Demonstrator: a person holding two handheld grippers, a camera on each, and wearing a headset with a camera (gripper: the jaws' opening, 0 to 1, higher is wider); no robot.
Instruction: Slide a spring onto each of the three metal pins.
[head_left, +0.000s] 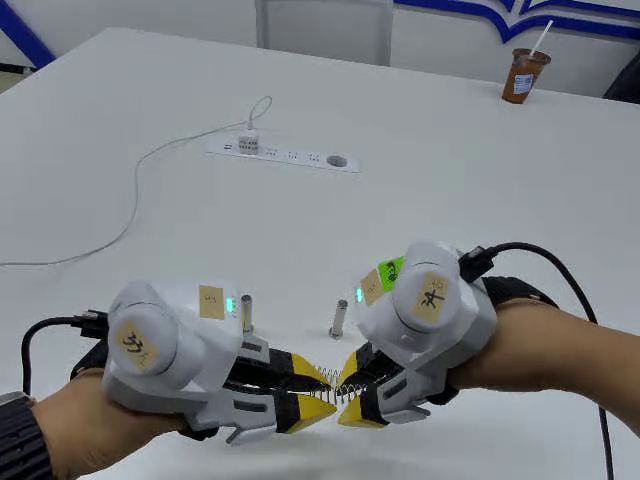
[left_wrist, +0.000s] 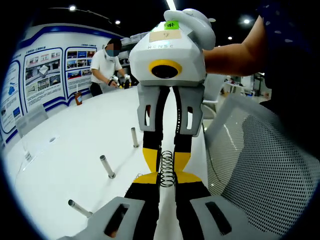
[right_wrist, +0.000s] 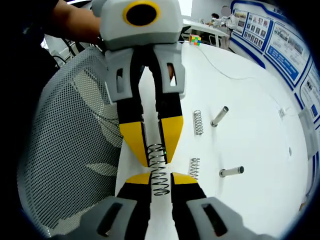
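Yellow jaw tips meet nose to nose at the near edge of the white table (head_left: 430, 190). In the head view the left gripper (head_left: 312, 398) reaches in from 9 o'clock and the right gripper (head_left: 352, 388) from 3 o'clock. A steel coil spring (head_left: 340, 386) bridges the narrow gap between them. Each gripper's jaws are drawn in to the coil's width, so each pinches one end of that same spring. In the left gripper view the spring sits at the centre. Its lower end is between that view's own jaws and its upper end, at 12 o'clock, is between the right gripper's tips.

Three metal pins stand on the table, all bare. In the left gripper view they run out toward 8 o'clock from the held spring: the first pin (left_wrist: 134, 137), the second pin (left_wrist: 107, 166) and the third pin (left_wrist: 79, 208).

In the right gripper view one loose spring (right_wrist: 198, 122) lies at 1 o'clock from the jaws, just beside a pin. A second loose spring (right_wrist: 194, 168) lies at 3 o'clock, near another pin.

A mesh chair (right_wrist: 65, 150) is at 9 o'clock in that view, off the table edge. Far across the table in the head view, a power strip (head_left: 285, 153) with a white cable (head_left: 140, 180) plugged in lies at 12 o'clock. A drink cup (head_left: 524, 75) with a straw stands at 1 o'clock.
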